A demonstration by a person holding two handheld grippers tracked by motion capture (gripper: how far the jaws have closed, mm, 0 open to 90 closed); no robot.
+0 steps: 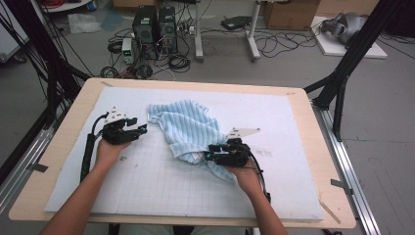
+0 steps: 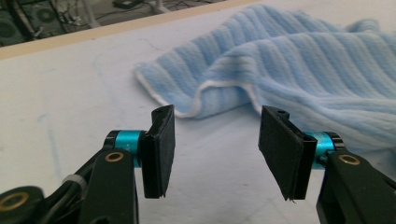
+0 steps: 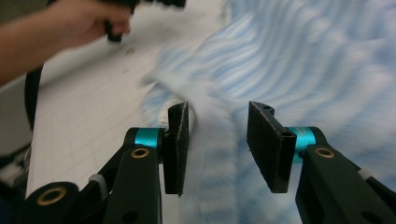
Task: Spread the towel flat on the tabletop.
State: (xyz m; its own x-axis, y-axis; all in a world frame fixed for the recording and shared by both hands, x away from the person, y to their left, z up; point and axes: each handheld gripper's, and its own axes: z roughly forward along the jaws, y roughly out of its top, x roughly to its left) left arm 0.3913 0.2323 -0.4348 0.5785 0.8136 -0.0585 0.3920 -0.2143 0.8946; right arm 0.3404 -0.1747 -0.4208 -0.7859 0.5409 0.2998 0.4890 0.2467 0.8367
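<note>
Towel [image 1: 188, 128], blue-striped, lies crumpled on the white mat [image 1: 274, 191] in the high view, between both grippers. In the left gripper view, the left gripper [image 2: 215, 135] stands apart short of a folded hem; closing early would miss it. In the right gripper view, the right gripper [image 3: 217, 135] gapes around blurred cloth; it could pinch several layers.

A pale wooden tabletop [image 1: 63, 147] with rounded corners carries a white gridded mat [image 1: 161, 191] that covers nearly all of it, leaving a wood border all round. A light blue striped towel [image 1: 188, 128] lies crumpled on the mat, towards the middle and far side, its white-edged hem turned up.
</note>
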